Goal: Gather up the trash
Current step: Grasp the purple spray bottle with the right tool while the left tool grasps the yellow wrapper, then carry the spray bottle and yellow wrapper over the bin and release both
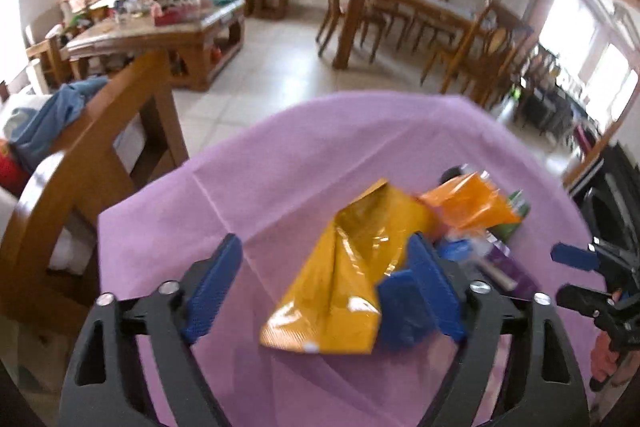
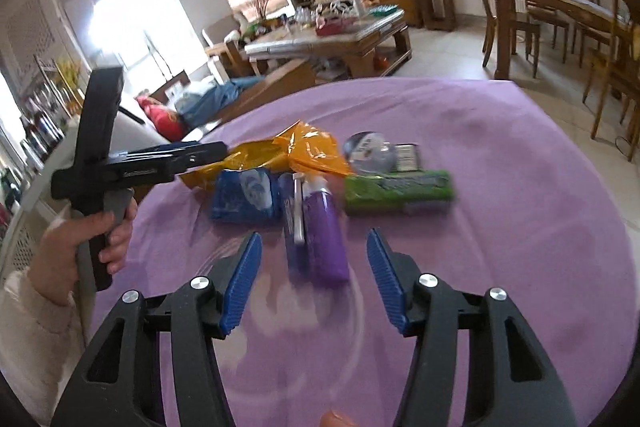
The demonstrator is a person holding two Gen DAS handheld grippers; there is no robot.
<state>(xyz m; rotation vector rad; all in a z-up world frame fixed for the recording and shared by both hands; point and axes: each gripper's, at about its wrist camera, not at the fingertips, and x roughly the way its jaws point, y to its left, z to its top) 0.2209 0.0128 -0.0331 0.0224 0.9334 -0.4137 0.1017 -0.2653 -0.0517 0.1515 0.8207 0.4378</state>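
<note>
A heap of trash lies on the purple tablecloth. A yellow foil bag lies between the fingers of my left gripper, which is open around it. An orange wrapper lies behind it. In the right wrist view my right gripper is open, just in front of a purple bottle. Around the bottle lie a blue packet, a green pack, the orange wrapper and a clear round lid. The left gripper reaches in from the left over the yellow bag.
A wooden chair stands at the table's left edge. A cluttered coffee table and a dining table with chairs stand across the tiled floor. A sofa with a blue garment is at left.
</note>
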